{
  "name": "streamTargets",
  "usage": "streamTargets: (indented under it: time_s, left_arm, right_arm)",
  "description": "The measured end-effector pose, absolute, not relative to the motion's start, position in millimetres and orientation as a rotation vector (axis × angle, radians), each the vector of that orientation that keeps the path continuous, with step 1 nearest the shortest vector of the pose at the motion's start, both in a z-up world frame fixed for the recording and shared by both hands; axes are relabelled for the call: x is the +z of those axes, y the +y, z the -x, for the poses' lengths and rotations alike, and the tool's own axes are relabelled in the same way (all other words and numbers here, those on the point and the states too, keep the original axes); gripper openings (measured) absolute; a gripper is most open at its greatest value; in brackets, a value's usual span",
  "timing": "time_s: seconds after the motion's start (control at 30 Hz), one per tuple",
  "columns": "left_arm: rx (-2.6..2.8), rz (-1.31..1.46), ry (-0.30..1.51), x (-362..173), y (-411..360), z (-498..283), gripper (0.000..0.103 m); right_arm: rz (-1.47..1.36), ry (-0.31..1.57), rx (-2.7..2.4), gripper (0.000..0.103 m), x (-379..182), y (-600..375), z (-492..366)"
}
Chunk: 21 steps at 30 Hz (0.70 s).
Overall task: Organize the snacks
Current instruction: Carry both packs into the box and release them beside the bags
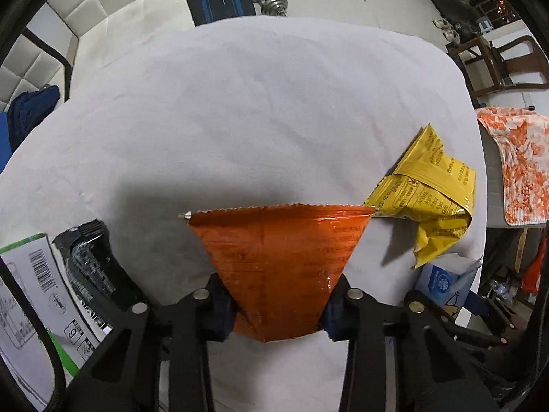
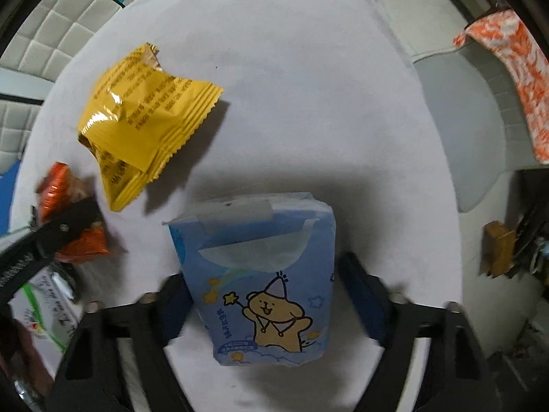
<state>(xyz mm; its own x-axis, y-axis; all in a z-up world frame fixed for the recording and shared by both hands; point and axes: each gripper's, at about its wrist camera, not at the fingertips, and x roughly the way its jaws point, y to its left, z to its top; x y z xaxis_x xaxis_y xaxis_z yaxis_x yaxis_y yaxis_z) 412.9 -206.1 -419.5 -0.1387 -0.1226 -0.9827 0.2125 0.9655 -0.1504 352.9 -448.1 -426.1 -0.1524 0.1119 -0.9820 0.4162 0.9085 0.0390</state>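
My left gripper (image 1: 279, 305) is shut on an orange snack packet (image 1: 279, 261), held above the white-covered table (image 1: 240, 120). The same orange packet (image 2: 68, 213) shows at the left of the right wrist view. A yellow snack packet (image 1: 429, 199) lies on the cloth to the right of it, and the yellow packet (image 2: 137, 120) appears crumpled in the right wrist view. A blue tissue pack with a cartoon bear (image 2: 260, 274) sits between the fingers of my right gripper (image 2: 264, 295); the left pad touches it, the right pad stands a little apart.
A green-and-white carton (image 1: 31, 295) and a dark packet (image 1: 89, 267) sit at the left. An orange floral cloth (image 2: 514, 79) drapes over a grey chair (image 2: 473, 130) at the right. Dumbbells (image 1: 271, 0) and a padded sofa (image 1: 68, 34) lie beyond the table.
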Motion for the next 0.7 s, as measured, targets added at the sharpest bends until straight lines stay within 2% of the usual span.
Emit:
streamTargets:
  time_s: [0.03,0.1,0.23,0.47,0.7]
  left_arm:
    - [-0.287,-0.07,1.677,-417,-205,-410,0.034]
    - [-0.282,-0.076,1.657,-411,-203,-403,0.034]
    - [-0.273,-0.082,1.619,-396,-195,-386,0.034]
    - [-0.262,-0.069,1.534,-355,-162,-347,0.034]
    - [-0.255,-0.036,1.453,-303,-118,-311,0.034]
  right_arm:
    - [-0.385,1.714,-0.285,0.062,-424,-444,-351]
    - [-0.375,1.706,-0.285,0.053,-420,-442,-346]
    - [-0.363,1.704,-0.282,0.045,-414,-431,-334]
    - [-0.336,1.663,-0.219,0.044,-385,-380,-328]
    - [-0.288,1.588,-0.128,0.044,-325,-326,-304]
